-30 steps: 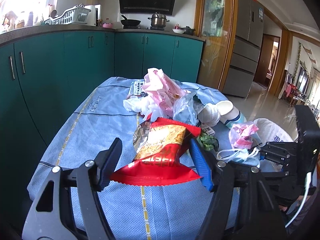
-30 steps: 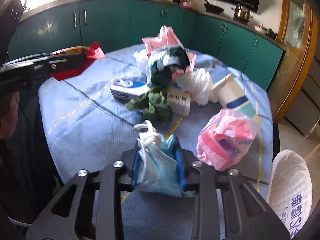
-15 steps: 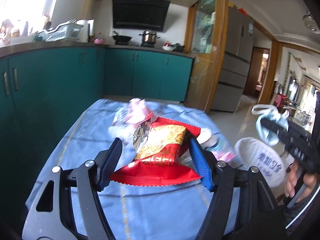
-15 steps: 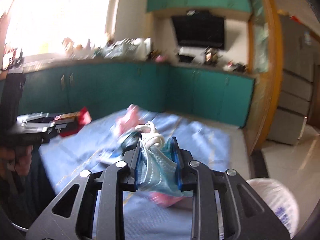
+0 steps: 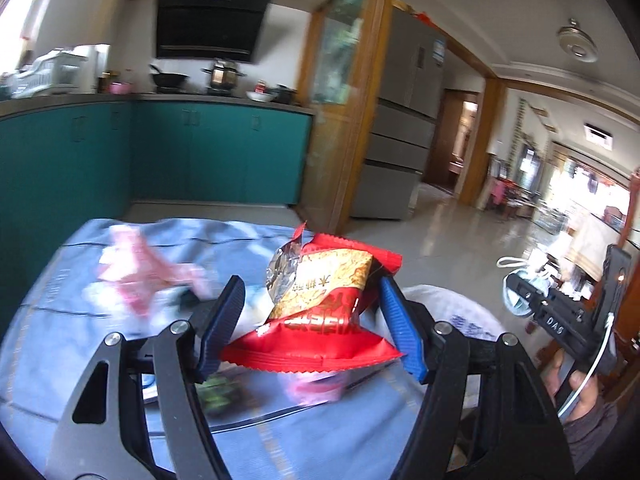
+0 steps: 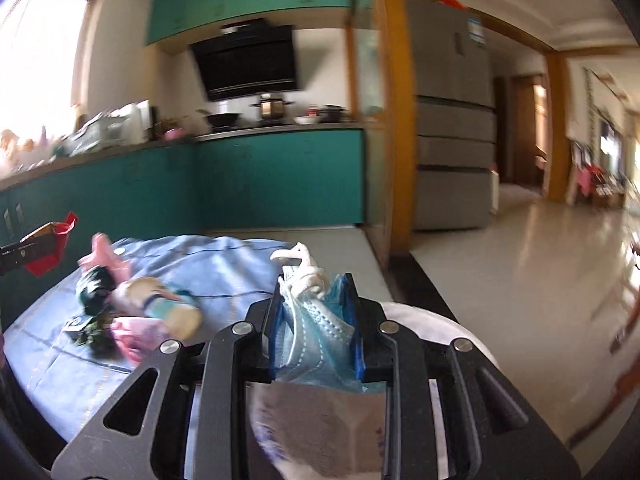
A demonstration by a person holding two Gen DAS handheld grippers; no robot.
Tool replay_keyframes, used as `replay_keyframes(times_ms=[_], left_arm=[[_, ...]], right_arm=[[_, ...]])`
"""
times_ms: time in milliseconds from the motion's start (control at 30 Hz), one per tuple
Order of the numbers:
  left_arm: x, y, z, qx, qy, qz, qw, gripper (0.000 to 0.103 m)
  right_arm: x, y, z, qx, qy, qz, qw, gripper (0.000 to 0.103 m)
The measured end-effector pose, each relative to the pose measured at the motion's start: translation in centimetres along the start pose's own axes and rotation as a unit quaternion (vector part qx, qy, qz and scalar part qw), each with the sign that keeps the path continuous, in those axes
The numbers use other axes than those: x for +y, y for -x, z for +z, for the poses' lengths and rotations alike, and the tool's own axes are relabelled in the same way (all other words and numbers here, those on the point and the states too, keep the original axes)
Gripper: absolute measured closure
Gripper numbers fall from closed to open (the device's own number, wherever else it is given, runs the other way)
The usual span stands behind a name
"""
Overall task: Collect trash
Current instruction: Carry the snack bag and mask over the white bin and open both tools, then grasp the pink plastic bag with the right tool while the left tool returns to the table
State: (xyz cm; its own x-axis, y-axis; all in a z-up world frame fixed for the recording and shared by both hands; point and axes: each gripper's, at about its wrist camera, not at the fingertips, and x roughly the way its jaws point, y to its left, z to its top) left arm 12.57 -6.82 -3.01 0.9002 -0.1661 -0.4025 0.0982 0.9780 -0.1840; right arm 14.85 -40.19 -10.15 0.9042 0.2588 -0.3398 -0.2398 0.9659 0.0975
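My left gripper (image 5: pixel 312 320) is shut on a red snack bag (image 5: pixel 320 312) and holds it above the right side of the blue-clothed table (image 5: pixel 60 312). My right gripper (image 6: pixel 316 320) is shut on a crumpled blue face mask (image 6: pixel 316 332) with white ear loops, held over a white trash bag (image 6: pixel 320 424) beside the table's edge. The right gripper with the mask also shows at the right of the left wrist view (image 5: pixel 520 296). The white bag shows behind the left fingers (image 5: pixel 464 312).
Trash lies on the table: a pink plastic bag (image 6: pixel 132 336), a paper cup (image 6: pixel 168 308), green leafy scraps (image 6: pixel 96 332), and a pink bag (image 5: pixel 140 276). Teal cabinets (image 5: pixel 220 156) stand behind, a grey fridge (image 6: pixel 452 120) and shiny tiled floor (image 6: pixel 540 280) to the right.
Both grippers have lifted off the table and swung right toward the white trash bag, each still holding its item. The right gripper now hangs over the bag.
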Motion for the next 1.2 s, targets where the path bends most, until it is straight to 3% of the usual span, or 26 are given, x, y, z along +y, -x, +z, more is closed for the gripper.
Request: replay_keyframes(times_ms=[167,367,433,500,667,800,900,1067,1200], left_arm=[[-5.7,-5.0,-0.4,0.035,-0.027,-0.064,0.9969,0.033],[-11.4,-11.5,-2.7,0.095,-0.060,-0.116,0.9868,0.033],[-12.8,-13.1,-3.8,0.122,-0.072,-0.142,0.9797,0.031],[-13.4,-13.7,-4.3,0.132,-0.083,-0.147,0.9768,0.023],[-11.7,-12.4,-4.0,0.100,-0.081,-0.107,0.9860,0.017],[-7.0,-8.8,-3.1,0.056,-0.049,-0.039,0.9965,0.014],[-2.9,-5.9,-3.1,0.031,-0.036,0.021,0.9986,0.014],[4.6,-0.6,-3.6,0.016,-0.022,0.127,0.9915,0.013],[9.2,1.7,-3.9,0.025,0.020,0.167,0.9855,0.012]], right_arm=[[-3.5,-0.7,-2.1,0.050,-0.028,-0.069,0.996,0.076],[-4.3,-1.3,-3.1,0.074,-0.025,-0.073,0.994,0.076],[-4.4,-1.8,-3.1,0.083,-0.029,-0.076,0.993,0.075],[-4.9,-2.3,-3.1,0.093,-0.035,-0.086,0.991,0.067],[-5.2,-1.9,-2.8,0.080,-0.054,-0.084,0.992,0.030],[-3.8,-2.3,-2.2,0.072,-0.046,-0.058,0.995,0.023],[-1.2,-3.3,-1.4,0.072,-0.028,-0.017,0.997,0.018],[5.9,-5.5,-1.3,0.102,0.036,0.100,0.989,0.012],[12.5,-7.8,-2.1,0.142,0.089,0.184,0.969,0.012]])
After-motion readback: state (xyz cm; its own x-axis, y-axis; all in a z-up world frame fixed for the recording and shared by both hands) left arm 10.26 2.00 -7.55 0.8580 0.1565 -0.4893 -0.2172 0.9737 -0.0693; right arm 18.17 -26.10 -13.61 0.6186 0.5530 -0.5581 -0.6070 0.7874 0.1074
